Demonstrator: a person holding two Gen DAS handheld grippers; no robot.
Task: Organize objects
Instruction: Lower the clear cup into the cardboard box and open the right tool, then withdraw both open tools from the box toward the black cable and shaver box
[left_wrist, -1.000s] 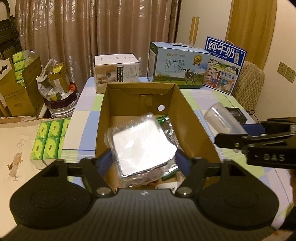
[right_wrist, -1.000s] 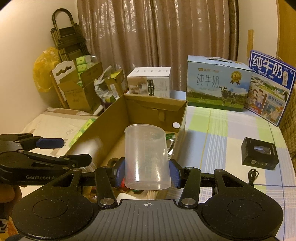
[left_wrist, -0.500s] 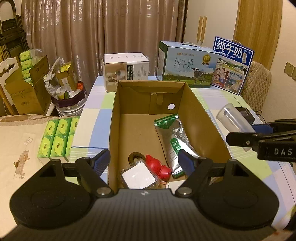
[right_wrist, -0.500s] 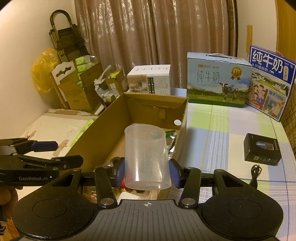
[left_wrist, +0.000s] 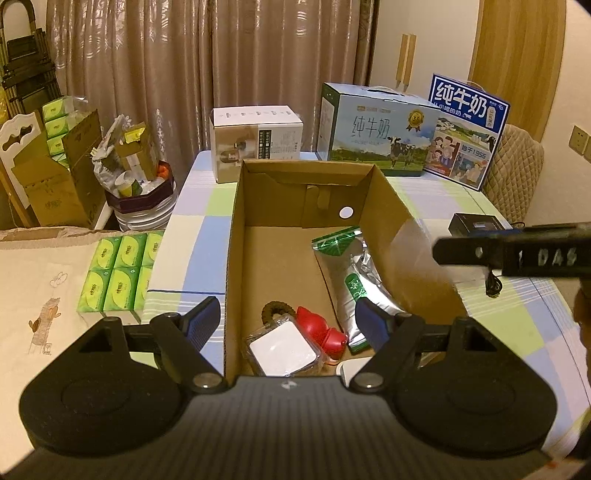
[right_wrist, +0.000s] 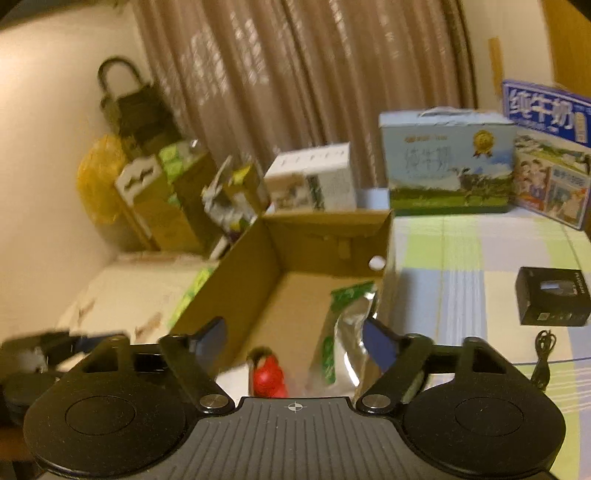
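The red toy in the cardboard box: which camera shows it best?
The left wrist view. It is sharp there, and the red toy lies on the floor of the cardboard box beside a clear packet. The right wrist view is motion-blurred, and its own gripper body cuts off the toy's lower part.

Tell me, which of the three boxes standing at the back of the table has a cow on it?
The middle box, pale blue-green with a carry handle. The white box left and dark blue box right differ.

My left gripper (left_wrist: 286, 323) has its fingers (left_wrist: 201, 321) spread wide with nothing between them. My right gripper (right_wrist: 291, 338) is likewise parted and empty, its view blurred; its side shows at the left view's right edge.
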